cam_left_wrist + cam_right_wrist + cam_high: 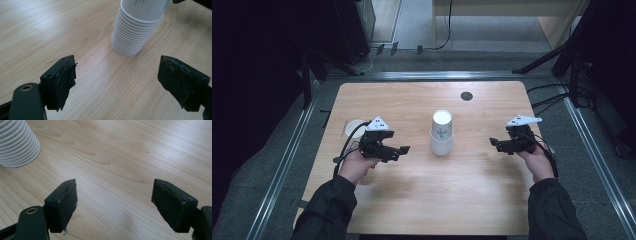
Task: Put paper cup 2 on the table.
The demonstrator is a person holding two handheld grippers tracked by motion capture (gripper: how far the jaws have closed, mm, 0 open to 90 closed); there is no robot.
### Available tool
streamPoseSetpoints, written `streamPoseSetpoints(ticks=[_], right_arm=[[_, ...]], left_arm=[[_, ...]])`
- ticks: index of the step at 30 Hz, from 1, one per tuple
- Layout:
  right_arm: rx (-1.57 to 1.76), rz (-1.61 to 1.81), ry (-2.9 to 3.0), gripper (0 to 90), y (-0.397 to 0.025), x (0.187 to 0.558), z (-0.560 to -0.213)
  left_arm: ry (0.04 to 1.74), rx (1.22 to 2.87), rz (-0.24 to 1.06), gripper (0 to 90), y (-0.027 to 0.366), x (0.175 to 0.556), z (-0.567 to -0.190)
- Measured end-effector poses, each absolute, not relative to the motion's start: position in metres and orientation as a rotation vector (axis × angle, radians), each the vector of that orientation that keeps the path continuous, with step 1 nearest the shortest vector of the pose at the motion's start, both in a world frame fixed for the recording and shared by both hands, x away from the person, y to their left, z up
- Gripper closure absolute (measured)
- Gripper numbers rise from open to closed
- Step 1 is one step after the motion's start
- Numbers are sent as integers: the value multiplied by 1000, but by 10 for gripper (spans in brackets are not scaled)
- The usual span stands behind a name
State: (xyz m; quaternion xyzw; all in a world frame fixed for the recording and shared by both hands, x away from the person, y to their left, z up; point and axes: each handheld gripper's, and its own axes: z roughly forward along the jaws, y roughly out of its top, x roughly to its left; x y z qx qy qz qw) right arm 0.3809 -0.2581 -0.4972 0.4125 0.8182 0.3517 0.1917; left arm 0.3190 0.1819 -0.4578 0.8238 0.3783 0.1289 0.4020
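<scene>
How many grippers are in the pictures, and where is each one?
2. The left gripper is held left of the stack of paper cups, the right gripper right of it; both are open and empty.

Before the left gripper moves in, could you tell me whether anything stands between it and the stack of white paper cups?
Nothing visible does. The left gripper has its jaws open, and bare wooden table lies between them and the upside-down stack of white paper cups. A single white cup sits behind the gripper, out of the path.

One cup stack (442, 132) (upside down), one single cup (353, 127).
</scene>
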Motion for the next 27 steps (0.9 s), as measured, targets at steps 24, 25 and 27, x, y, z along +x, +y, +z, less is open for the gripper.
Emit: streamPoseSetpoints(ticks=[24, 25, 27], right_arm=[[1165, 972, 2302, 210, -263, 377, -499], [1165, 972, 2302, 210, -263, 377, -498], [1166, 973, 2302, 210, -263, 377, -499]], left_arm=[[880, 2145, 373, 153, 160, 314, -480], [879, 2146, 369, 152, 161, 314, -480], [882, 2147, 368, 152, 161, 314, -481]])
